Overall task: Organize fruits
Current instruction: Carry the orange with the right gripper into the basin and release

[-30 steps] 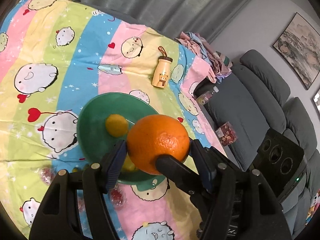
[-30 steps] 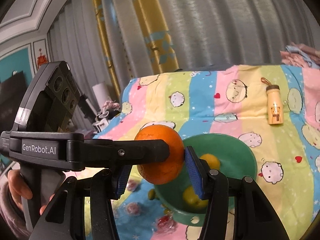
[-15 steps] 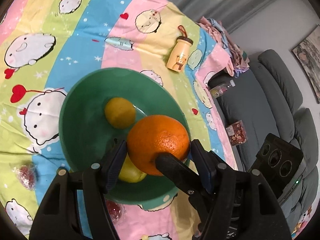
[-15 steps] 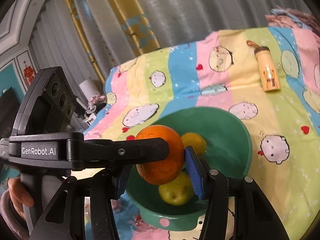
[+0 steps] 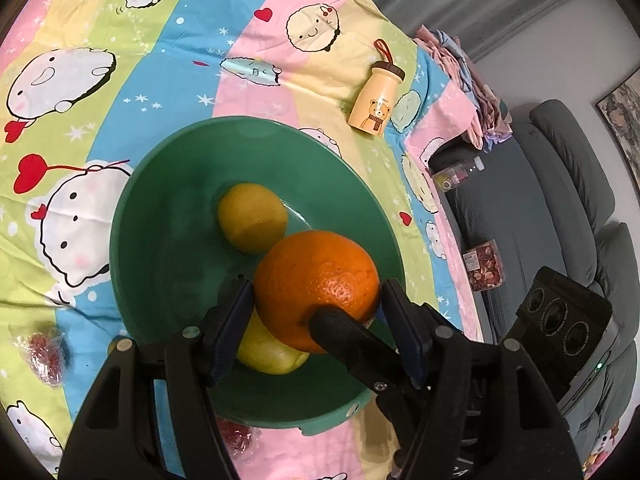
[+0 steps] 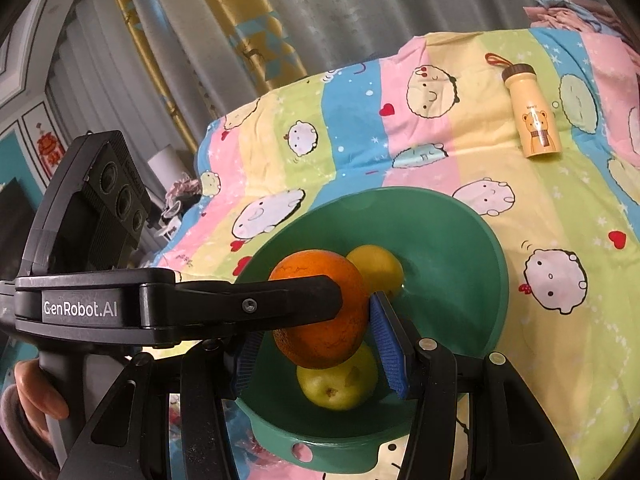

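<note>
An orange [image 5: 316, 288] hangs over the green bowl [image 5: 160, 200], pinched by both grippers at once. My left gripper [image 5: 316, 320] holds it between its blue pads. My right gripper [image 6: 316, 344] also clamps the orange [image 6: 320, 308], crossing the left one at right angles. The bowl [image 6: 460, 232] holds a yellow lemon [image 5: 252, 216] and a yellow-green pear [image 6: 340, 380], which lies just under the orange. The pear [image 5: 272, 352] is partly hidden in the left wrist view.
A cream bear-print bottle [image 5: 376, 100] lies on the striped cartoon cloth beyond the bowl. Red wrapped sweets [image 5: 40, 352] lie left of the bowl. A grey sofa [image 5: 560, 200] stands past the table's right edge. Curtains [image 6: 320, 20] hang behind.
Both grippers have carried the orange forward and down, from above the bowl's near rim to low inside the bowl, close over the pear.
</note>
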